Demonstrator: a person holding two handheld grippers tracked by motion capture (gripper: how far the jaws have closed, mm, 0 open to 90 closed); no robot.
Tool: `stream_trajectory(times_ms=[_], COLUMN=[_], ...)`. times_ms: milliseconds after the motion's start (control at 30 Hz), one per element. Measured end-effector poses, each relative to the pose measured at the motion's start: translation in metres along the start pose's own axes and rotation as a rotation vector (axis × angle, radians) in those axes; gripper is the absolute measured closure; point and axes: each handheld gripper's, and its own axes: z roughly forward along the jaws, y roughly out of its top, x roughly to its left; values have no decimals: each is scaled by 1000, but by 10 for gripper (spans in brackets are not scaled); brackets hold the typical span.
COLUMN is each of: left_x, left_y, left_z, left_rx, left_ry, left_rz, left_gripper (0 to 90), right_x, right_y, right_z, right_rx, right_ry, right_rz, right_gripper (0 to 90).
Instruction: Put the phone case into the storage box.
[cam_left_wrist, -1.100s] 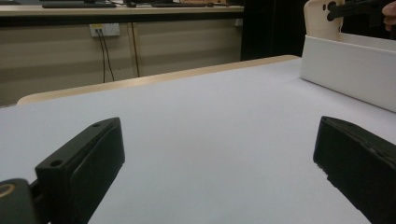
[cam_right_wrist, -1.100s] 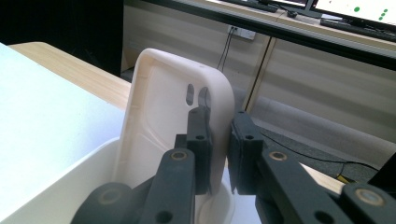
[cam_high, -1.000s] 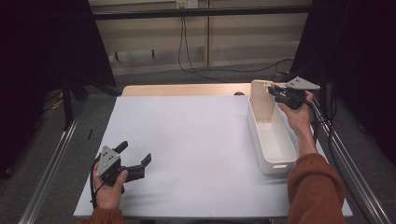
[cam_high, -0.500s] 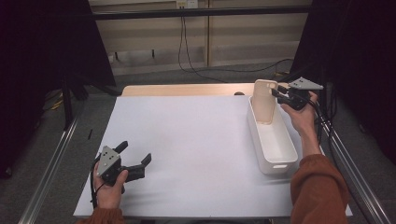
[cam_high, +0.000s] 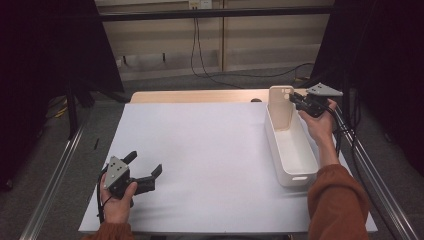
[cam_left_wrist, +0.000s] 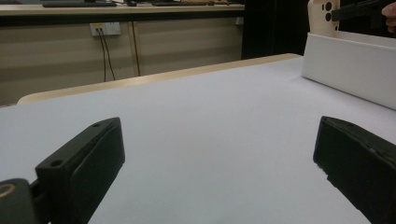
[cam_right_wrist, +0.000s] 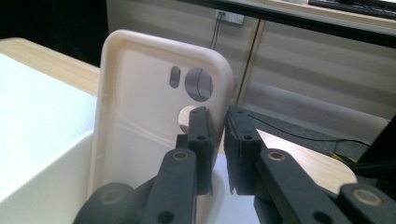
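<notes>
Phone case lifted clear at the bin's far end

The right gripper (cam_high: 300, 101) pinches the side edge of a cream phone case (cam_high: 280, 107), jaws pressed together on it; against a second ago the case has risen and stands upright at about one o'clock on the table, over the far end of the white bin (cam_high: 300, 175), so I judge it is being taken out. What I can see of the bin's inside is bare. At seven o'clock the left gripper (cam_high: 146, 172) rests on the white sheet (cam_high: 210, 150), jaws spread, holding nothing.
</notes>
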Motion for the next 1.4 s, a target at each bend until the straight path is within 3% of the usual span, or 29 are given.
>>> stream_trajectory(times_ms=[467, 733, 1100, 1400], left_x=[0, 1, 1, 1], left_y=[0, 0, 1, 0], left_z=[0, 0, 0, 4], left_rx=[1, 1, -8, -2], left_ry=[0, -3, 7, 15], left_rz=[-8, -3, -10, -15], left_gripper=[23, 23, 25, 26], right_x=[-2, -3, -1, -2], right_y=[-5, -6, -6, -3], right_z=[8, 6, 2, -6], right_rx=[-44, -35, -54, -63], right_ry=[-7, -10, -6, -7], right_rz=[88, 102, 111, 136], right_gripper=[826, 737, 542, 221])
